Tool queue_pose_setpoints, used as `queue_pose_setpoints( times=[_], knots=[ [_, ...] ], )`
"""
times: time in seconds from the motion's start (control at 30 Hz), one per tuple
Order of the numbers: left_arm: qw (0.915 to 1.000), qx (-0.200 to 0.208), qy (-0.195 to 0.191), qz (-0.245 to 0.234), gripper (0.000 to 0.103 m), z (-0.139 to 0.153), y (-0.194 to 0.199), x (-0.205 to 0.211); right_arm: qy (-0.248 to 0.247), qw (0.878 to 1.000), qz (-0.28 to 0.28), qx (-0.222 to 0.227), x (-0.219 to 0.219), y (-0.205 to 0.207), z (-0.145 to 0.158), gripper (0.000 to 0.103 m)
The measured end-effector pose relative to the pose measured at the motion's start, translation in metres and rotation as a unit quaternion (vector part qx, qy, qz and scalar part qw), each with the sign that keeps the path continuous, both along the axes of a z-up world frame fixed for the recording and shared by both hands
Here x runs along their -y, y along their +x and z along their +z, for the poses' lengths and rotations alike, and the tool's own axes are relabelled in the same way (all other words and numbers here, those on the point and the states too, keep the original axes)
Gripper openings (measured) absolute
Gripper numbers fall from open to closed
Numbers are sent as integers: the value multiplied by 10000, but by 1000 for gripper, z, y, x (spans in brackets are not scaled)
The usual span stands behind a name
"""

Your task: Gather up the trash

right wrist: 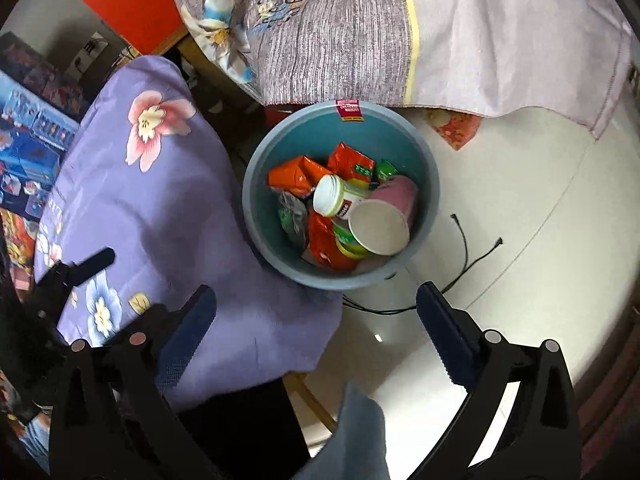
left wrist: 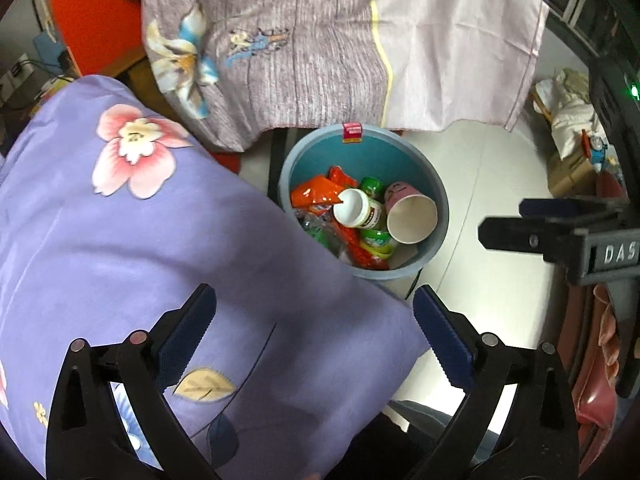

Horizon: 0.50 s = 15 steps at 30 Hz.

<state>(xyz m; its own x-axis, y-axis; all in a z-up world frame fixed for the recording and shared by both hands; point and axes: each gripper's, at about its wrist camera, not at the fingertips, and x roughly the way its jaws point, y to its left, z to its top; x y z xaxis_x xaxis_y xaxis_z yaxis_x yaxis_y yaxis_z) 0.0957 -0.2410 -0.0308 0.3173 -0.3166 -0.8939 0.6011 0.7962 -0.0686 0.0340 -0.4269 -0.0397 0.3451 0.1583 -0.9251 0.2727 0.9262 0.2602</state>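
- Purple floral cloth [left wrist: 132,248] spread over the surface at left; grey-pink sheet [left wrist: 320,52] hanging beyond; pale tiled floor [right wrist: 500,208] at right.
- Blue bin [right wrist: 256,208] standing on the floor, just beside the purple cloth's edge, holding the collected trash.
- Inside: pink paper cup [right wrist: 384,220] lying on its side, white-capped bottle [right wrist: 334,196] touching it, orange wrappers [right wrist: 296,174] and green packets underneath.
- Left tongs [left wrist: 314,332] spread wide over the cloth's edge, nothing between the pads.
- Right tongs [right wrist: 316,332] likewise wide and empty, over cloth and floor, short of the bin.
- Likely step: drop done, both hands free. Next move: finding any remaining trash; none visible outside the bin here.
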Motion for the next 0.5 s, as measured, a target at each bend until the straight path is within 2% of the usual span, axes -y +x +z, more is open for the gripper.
queue_pose_setpoints(
  times=[0.2, 0.33, 0.5],
  knots=[
    [9998, 176, -63, 82, 99, 11, -20, -19, -270, 9995, 76, 154, -20, -26, 14, 96],
    [9997, 112, -156, 147, 99, 14, -30, -33, -392, 9987, 179, 271, -35, -39, 23, 96],
    [9994, 233, -154, 214, 99, 18, -45, -43, -556, 9974, 301, 334, -51, -53, 29, 96]
  ],
)
